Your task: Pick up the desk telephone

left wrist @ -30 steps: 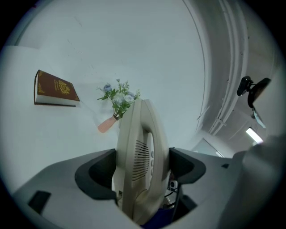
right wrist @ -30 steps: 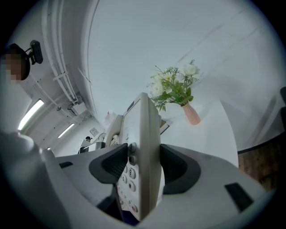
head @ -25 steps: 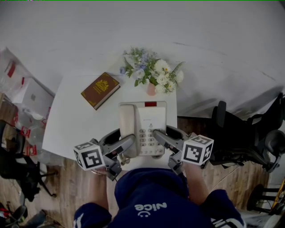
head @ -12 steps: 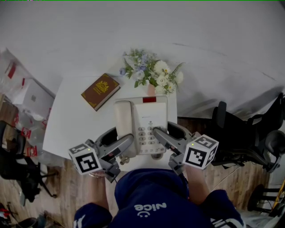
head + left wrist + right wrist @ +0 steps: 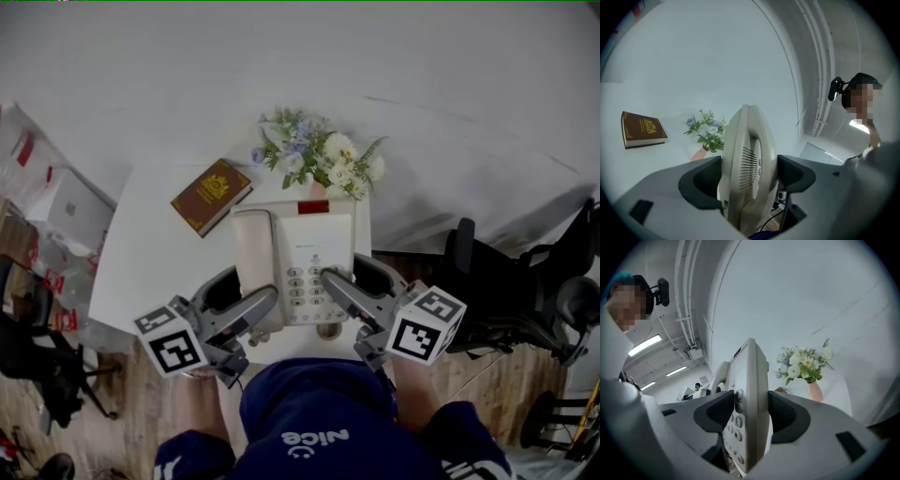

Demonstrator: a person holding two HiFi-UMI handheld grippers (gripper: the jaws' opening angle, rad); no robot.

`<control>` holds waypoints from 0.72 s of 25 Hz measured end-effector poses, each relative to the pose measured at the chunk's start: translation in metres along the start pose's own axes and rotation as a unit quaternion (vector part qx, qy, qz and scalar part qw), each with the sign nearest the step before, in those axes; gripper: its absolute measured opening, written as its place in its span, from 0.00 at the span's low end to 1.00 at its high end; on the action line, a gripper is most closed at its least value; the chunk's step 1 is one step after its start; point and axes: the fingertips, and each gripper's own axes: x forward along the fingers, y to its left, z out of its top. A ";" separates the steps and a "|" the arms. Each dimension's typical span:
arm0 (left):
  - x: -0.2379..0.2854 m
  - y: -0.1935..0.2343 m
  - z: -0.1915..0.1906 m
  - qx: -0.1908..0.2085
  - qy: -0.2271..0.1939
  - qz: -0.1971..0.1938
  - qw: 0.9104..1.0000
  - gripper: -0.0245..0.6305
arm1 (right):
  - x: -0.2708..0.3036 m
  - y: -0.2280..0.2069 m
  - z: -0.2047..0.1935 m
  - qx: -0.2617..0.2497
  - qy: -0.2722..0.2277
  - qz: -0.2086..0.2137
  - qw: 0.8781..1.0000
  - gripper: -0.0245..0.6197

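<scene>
The cream desk telephone (image 5: 292,262), with its handset on the left and a keypad, hangs above the white table (image 5: 159,253), held from both sides. My left gripper (image 5: 260,309) is shut on its handset side; the phone's edge (image 5: 749,168) fills the space between the dark pads. My right gripper (image 5: 336,289) is shut on the keypad side, and the phone body (image 5: 752,413) stands edge-on between its pads. Both marker cubes sit near my lap.
A brown book (image 5: 212,192) lies at the table's back left. A vase of white and blue flowers (image 5: 321,155) stands behind the phone. A dark chair (image 5: 506,291) is at the right, boxes (image 5: 56,211) at the left.
Both grippers have risen with the telephone, which looks larger and nearer to the head camera than a second ago. The book and flowers have stayed put.
</scene>
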 end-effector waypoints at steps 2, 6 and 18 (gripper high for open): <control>-0.001 -0.004 0.003 0.004 -0.004 -0.002 1.000 0.61 | -0.001 0.004 0.004 -0.004 -0.005 0.002 1.000 0.42; -0.003 -0.012 0.009 0.015 -0.011 -0.003 1.000 0.61 | -0.004 0.011 0.011 -0.012 -0.016 0.007 1.000 0.42; -0.006 -0.027 0.024 0.039 -0.031 -0.014 0.999 0.61 | -0.009 0.025 0.028 -0.032 -0.043 0.010 0.999 0.42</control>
